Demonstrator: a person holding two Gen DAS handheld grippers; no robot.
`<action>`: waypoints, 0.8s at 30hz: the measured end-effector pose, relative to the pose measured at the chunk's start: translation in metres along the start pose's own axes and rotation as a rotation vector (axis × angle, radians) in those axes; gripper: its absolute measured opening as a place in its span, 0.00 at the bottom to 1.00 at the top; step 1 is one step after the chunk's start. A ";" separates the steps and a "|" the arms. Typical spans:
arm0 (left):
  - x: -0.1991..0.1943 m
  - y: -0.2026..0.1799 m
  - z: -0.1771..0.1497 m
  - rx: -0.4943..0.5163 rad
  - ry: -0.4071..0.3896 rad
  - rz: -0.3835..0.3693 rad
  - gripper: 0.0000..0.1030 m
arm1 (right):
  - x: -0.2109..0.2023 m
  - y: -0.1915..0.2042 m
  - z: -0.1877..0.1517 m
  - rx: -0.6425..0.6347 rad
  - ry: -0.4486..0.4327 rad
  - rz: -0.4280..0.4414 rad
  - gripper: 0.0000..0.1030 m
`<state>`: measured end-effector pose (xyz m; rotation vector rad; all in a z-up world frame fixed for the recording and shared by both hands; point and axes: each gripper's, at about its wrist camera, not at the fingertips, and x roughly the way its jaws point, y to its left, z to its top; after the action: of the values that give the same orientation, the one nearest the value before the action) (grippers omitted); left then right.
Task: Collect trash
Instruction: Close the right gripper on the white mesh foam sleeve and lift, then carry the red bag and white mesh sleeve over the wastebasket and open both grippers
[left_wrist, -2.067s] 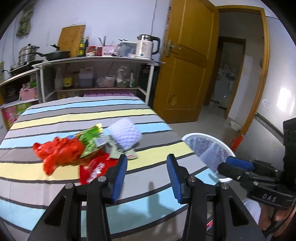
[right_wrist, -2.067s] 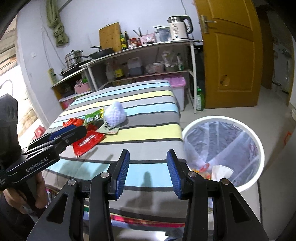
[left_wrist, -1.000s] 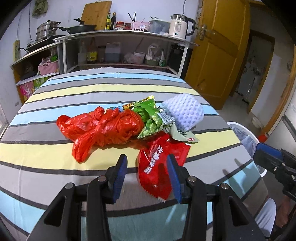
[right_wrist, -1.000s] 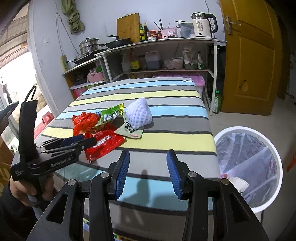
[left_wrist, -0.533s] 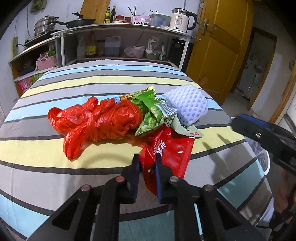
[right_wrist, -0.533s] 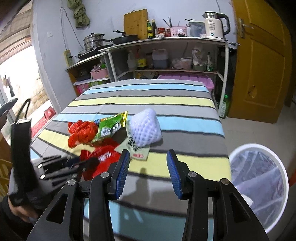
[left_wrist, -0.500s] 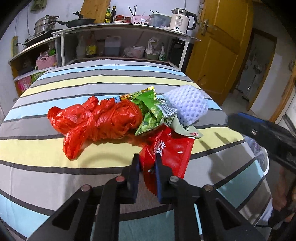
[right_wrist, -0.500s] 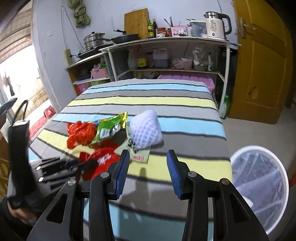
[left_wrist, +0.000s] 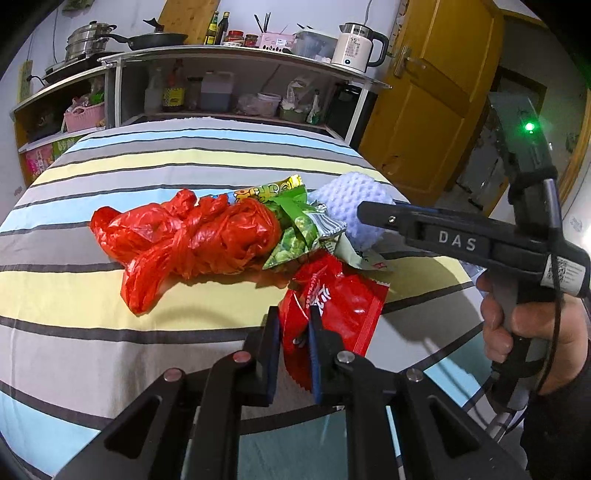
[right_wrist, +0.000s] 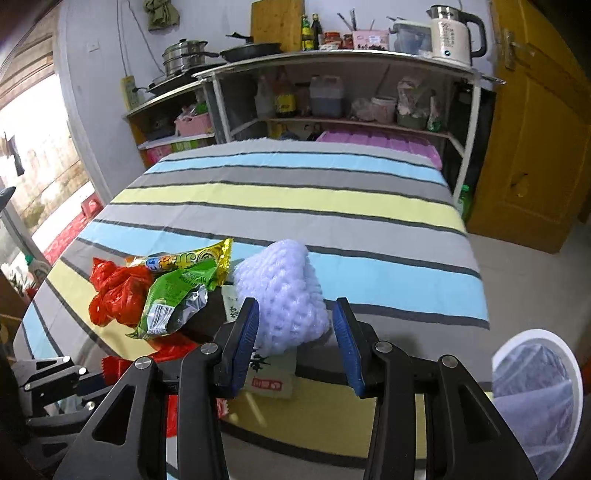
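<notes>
Pinching a glossy red wrapper (left_wrist: 343, 306), the left gripper (left_wrist: 292, 332) clenches, while the right gripper (right_wrist: 295, 334) gapes around a knobbly white foam net (right_wrist: 284, 295); mesh-lined bin (right_wrist: 535, 391) nearby.

Left tongs (left_wrist: 293, 332): matte black frame with triangular cut-outs, silver round screw heads at the pivots, blue pads lining the inner faces of both fingers (left_wrist: 271, 350).

Right tongs (right_wrist: 295, 332): same black frame and silver screws, ribbed blue finger pads. Seen from the left wrist view, its body carries white "DAS" lettering, a white QR label, a black cable and a lit green indicator at 2 o'clock. Bare-skinned hand (left_wrist: 524, 332) on the grip; dark sleeve.
</notes>
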<state>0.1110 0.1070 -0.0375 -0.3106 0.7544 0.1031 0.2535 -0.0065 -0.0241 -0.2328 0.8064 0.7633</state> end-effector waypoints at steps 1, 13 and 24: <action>0.000 0.000 0.001 0.000 0.001 -0.001 0.14 | 0.000 0.000 -0.001 -0.007 0.002 -0.006 0.32; -0.012 -0.005 -0.006 -0.002 0.002 0.010 0.13 | -0.040 0.002 -0.022 0.027 -0.057 -0.009 0.19; -0.043 -0.025 -0.009 0.027 -0.040 0.017 0.13 | -0.095 -0.011 -0.054 0.102 -0.114 -0.028 0.19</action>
<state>0.0790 0.0808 -0.0082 -0.2753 0.7183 0.1150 0.1880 -0.0891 0.0072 -0.1083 0.7305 0.7013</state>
